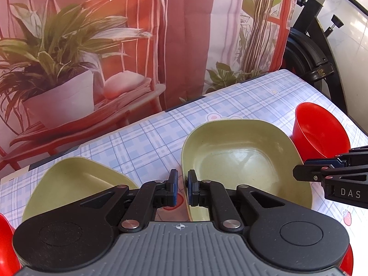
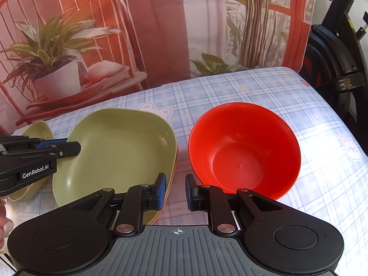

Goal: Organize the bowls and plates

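Note:
A large green plate (image 1: 243, 161) lies on the checked tablecloth (image 1: 142, 142), with a second green dish (image 1: 76, 179) to its left. My left gripper (image 1: 182, 189) hovers over the gap between them, its jaws a small way apart and empty. A red bowl (image 2: 243, 147) stands right of the large green plate (image 2: 119, 147); it also shows in the left wrist view (image 1: 319, 131). My right gripper (image 2: 175, 191) is open and empty above the gap between plate and bowl. The second dish (image 2: 39, 131) shows at far left in the right wrist view.
A printed plant-and-chair backdrop (image 2: 92, 34) hangs behind the table. A black exercise machine (image 2: 338, 53) stands past the table's right end. Red objects (image 1: 4, 241) show at the left wrist view's bottom corners. Bare cloth lies behind the dishes (image 2: 230, 85).

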`<state>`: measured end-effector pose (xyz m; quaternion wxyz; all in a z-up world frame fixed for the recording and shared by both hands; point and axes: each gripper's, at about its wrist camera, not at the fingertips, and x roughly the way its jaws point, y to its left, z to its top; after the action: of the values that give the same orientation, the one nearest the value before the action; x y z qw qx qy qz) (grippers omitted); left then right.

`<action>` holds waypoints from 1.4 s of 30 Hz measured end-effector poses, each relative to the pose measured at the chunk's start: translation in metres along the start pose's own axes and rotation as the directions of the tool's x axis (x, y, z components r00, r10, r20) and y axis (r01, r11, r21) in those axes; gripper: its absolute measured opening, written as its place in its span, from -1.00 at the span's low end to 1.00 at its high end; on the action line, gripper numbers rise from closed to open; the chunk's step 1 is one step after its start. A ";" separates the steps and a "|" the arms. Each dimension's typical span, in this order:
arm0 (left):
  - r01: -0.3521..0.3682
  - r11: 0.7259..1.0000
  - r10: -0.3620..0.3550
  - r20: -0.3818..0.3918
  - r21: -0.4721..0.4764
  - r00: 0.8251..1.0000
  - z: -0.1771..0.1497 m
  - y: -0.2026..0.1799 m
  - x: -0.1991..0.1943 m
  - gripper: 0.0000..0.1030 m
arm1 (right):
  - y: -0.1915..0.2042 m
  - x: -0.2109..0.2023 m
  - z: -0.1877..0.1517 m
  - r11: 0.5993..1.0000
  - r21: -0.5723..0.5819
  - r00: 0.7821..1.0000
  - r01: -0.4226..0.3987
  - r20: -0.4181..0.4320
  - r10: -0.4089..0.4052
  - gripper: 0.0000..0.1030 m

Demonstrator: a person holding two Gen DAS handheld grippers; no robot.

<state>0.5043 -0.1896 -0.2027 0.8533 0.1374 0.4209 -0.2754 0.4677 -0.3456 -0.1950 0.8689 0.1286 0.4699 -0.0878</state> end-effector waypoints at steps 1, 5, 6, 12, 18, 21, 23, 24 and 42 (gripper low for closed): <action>0.003 1.000 -0.003 -0.006 -0.002 1.000 0.001 0.001 -0.001 -0.79 | -0.001 -0.002 0.000 1.000 0.008 1.000 -0.001 0.001 0.001 -0.69; 0.037 0.999 -0.037 0.030 -0.018 0.999 0.002 0.012 -0.022 -0.78 | 0.000 -0.023 0.003 0.999 0.032 0.998 -0.028 0.055 0.027 -0.68; 0.033 0.999 -0.032 0.044 -0.029 0.999 0.003 0.018 -0.029 -0.78 | 0.002 -0.027 0.004 0.999 0.031 0.997 -0.034 0.064 0.032 -0.68; -0.003 0.988 0.020 0.117 -0.152 0.993 -0.003 0.079 -0.083 -0.78 | 0.025 -0.050 0.013 0.994 -0.018 0.989 -0.105 0.107 0.106 -0.66; -0.087 0.962 0.119 0.113 -0.258 0.986 -0.033 0.140 -0.125 -0.78 | 0.060 -0.061 0.024 0.981 -0.060 0.974 -0.186 0.120 0.192 -0.66; -0.099 0.951 0.132 0.097 -0.292 0.986 -0.047 0.156 -0.137 -0.78 | 0.081 -0.061 0.027 0.972 -0.074 0.967 -0.222 0.114 0.230 -0.66; -0.090 0.943 0.123 0.082 -0.322 0.989 -0.058 0.164 -0.141 -0.78 | 0.096 -0.058 0.029 0.968 -0.089 0.965 -0.234 0.104 0.242 -0.66; -0.087 0.939 0.118 0.076 -0.333 0.990 -0.061 0.164 -0.141 -0.79 | 0.103 -0.056 0.030 0.966 -0.099 0.963 -0.239 0.100 0.249 -0.66; -0.082 0.856 0.100 0.008 -0.510 0.995 -0.095 0.139 -0.094 -0.78 | 0.166 0.024 0.058 0.946 -0.169 0.961 -0.276 -0.012 0.278 -0.66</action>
<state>0.4785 0.0010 -0.1848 0.8783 -0.0777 0.4572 -0.1161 0.5721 -0.2064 -0.1618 0.8831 0.1186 0.4479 0.0743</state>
